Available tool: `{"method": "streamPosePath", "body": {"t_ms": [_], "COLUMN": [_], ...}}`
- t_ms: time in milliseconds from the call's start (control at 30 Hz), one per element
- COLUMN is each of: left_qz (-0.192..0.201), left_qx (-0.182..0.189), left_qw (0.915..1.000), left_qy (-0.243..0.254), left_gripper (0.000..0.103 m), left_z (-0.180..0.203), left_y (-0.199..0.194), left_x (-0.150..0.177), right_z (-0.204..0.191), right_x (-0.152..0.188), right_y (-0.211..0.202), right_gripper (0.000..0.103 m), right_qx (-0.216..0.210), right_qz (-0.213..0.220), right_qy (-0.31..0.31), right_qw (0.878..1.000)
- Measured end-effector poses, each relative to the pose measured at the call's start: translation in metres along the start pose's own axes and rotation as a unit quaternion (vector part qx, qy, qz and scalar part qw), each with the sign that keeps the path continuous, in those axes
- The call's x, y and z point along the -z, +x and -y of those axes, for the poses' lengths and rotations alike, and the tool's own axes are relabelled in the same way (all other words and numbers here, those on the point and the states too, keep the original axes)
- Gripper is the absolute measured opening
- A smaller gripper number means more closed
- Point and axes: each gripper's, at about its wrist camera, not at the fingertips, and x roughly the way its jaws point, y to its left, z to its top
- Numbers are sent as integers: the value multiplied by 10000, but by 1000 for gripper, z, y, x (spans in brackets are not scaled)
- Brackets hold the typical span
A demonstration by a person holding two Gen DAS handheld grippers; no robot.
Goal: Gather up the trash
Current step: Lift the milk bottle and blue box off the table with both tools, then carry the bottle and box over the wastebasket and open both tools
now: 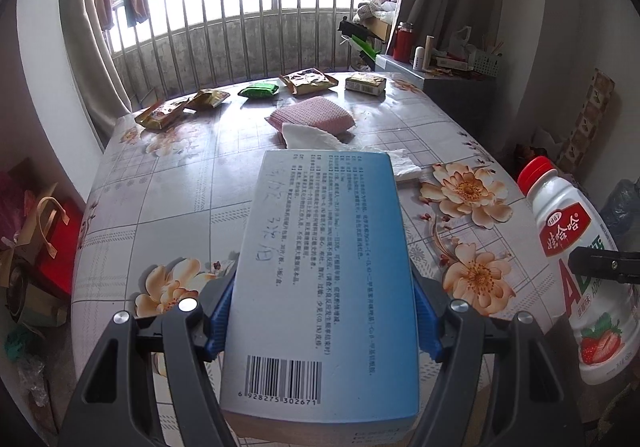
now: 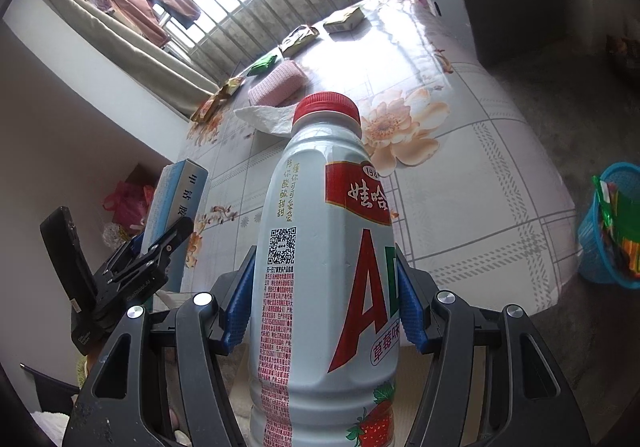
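My left gripper (image 1: 322, 311) is shut on a blue and white medicine box (image 1: 324, 263), held above the near edge of the floral table (image 1: 180, 183). My right gripper (image 2: 322, 307) is shut on a white drink bottle with a red cap (image 2: 320, 247), held above the table's near right side. The bottle also shows at the right of the left wrist view (image 1: 576, 267). The box and left gripper show at the left of the right wrist view (image 2: 176, 207). White tissues (image 1: 308, 135) lie mid-table. Snack wrappers (image 1: 308, 81) and a green packet (image 1: 258, 90) lie along the far edge.
A pink cloth (image 1: 316, 113) lies by the tissues. A blue basket (image 2: 612, 223) with colourful wrappers stands on the floor right of the table. A grey cabinet (image 1: 456, 87) with clutter stands far right. Bags (image 1: 40, 231) sit on the floor at left. Window bars are behind.
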Motion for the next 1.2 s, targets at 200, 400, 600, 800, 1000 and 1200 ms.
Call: {"method": "streamPosePath", "body": {"t_ms": [200,400,600,800,1000,1200], "left_qz": [-47,-269,-964,-1915,-2272,-2265], "left_qx": [615,1439,2322,2749,2734,2598], "left_qw": [9975,9841,9541,9237,9115,9220], "left_qy": [339,1003,1630,1857,2069,1765], "left_gripper": [69,69,70,70,71,97], "left_z": [53,143,254,358,457,513], "left_y": [-2,12,47,104,161,216], "left_x": [-10,-23,-27,-27,-43,-59], "right_z": [36,108,197,279,348,446], "right_x": [20,49,89,107,71,51], "right_y": [-37,-86,-122,-123,-106,-69], "right_gripper": [58,58,58,58,58,82], "right_qx": [32,358,809,925,967,1103], "right_qz": [376,834,1188,1207,1179,1129], "right_qy": [443,1315,2428,3344,3628,4323], "right_qw": [9983,9872,9594,9301,9193,8878]}}
